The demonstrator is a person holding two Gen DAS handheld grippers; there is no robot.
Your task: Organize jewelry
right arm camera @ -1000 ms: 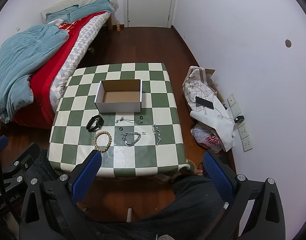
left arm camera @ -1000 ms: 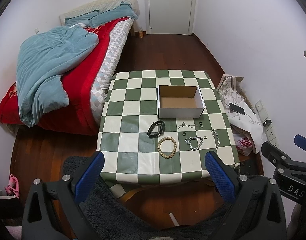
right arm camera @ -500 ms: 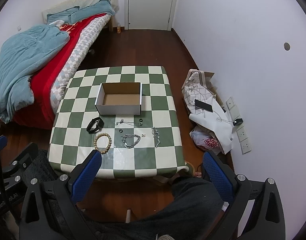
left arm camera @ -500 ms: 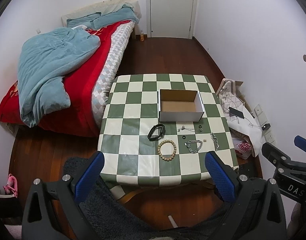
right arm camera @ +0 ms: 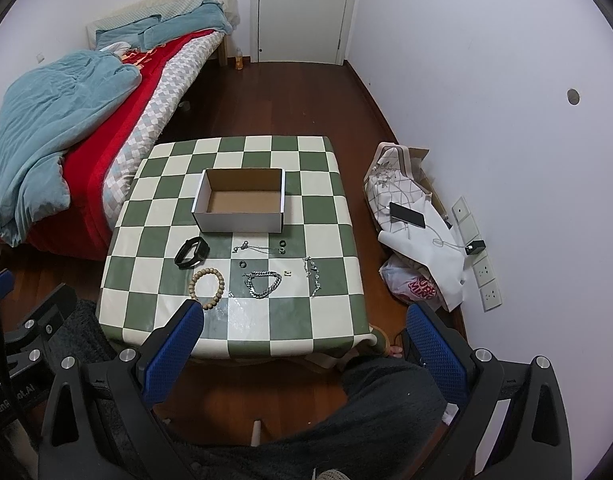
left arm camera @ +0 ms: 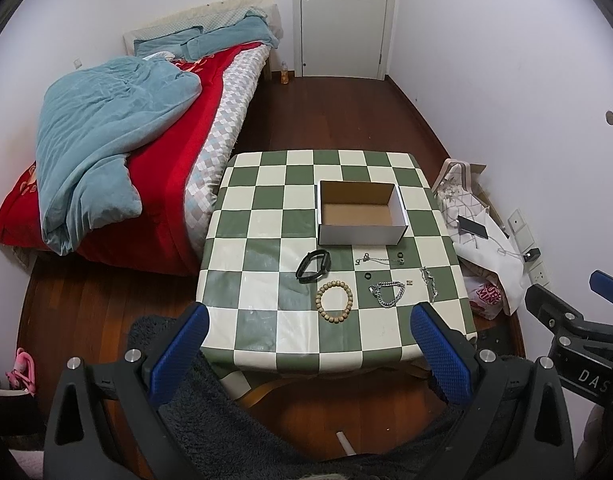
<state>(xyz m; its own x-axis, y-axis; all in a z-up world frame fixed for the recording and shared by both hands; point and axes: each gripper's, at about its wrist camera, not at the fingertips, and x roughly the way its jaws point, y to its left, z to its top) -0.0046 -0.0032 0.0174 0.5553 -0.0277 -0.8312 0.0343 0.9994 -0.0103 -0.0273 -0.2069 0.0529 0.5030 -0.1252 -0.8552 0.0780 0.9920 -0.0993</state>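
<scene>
An empty white cardboard box (left arm camera: pixel 361 213) (right arm camera: pixel 240 204) stands on a green-and-white checkered table (left arm camera: pixel 266 320) (right arm camera: pixel 290 320). In front of it lie a black band (left arm camera: pixel 313 266) (right arm camera: pixel 192 253), a wooden bead bracelet (left arm camera: pixel 334 301) (right arm camera: pixel 207 283), a silver chain bracelet (left arm camera: pixel 388 294) (right arm camera: pixel 263 284), a thin chain (left arm camera: pixel 376 259) (right arm camera: pixel 255 247), another silver chain (left arm camera: pixel 429 283) (right arm camera: pixel 312 276) and small black rings (left arm camera: pixel 401 258) (right arm camera: pixel 282 245). My left gripper (left arm camera: pixel 310 350) and right gripper (right arm camera: pixel 304 346) are both open and empty, held high above the table's near edge.
A bed (left arm camera: pixel 154 136) with a red cover and blue duvet stands left of the table. Bags and a phone (left arm camera: pixel 472 227) lie on the floor at the right wall. A closed door (left arm camera: pixel 342 20) is at the far end. A dark rug (left arm camera: pixel 210 400) lies below me.
Both grippers have risen and pulled back, so the table looks smaller and farther. Nothing on the table has moved.
</scene>
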